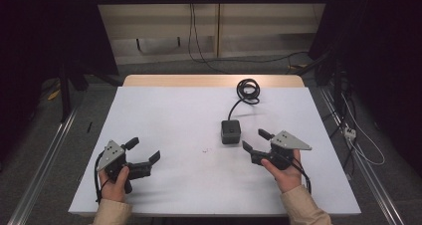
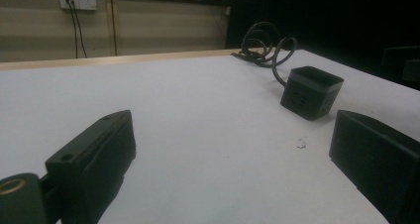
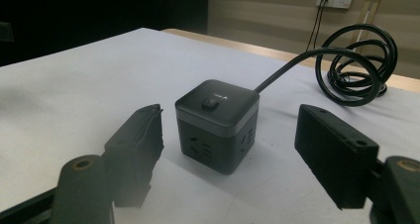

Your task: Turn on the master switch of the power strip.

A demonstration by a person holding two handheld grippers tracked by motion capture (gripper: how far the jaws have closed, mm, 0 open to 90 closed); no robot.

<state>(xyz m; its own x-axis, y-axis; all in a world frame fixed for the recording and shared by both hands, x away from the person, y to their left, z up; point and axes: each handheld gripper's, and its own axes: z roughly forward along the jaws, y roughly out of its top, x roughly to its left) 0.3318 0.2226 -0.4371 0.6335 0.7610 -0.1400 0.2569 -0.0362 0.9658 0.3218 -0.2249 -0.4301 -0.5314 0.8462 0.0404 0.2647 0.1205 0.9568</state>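
black socket cube (image 1: pixel 230 131) standing upright on the white bench (image 1: pixel 174 115), cord trailing back to a coil (image 1: pixel 248 90) near the far edge. right tool (image 1: pixel 256 141) released, jaws apart just beside the cube, not touching. left tool (image 1: pixel 143 150) released too, well apart, low over bare bench.

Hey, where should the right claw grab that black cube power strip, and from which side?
Grip the cube power strip across its two flat side faces, low on the body, coming in level from the person's side, where the right claw already faces it, open. Its cable exits the far side, so that approach looks unobstructed.
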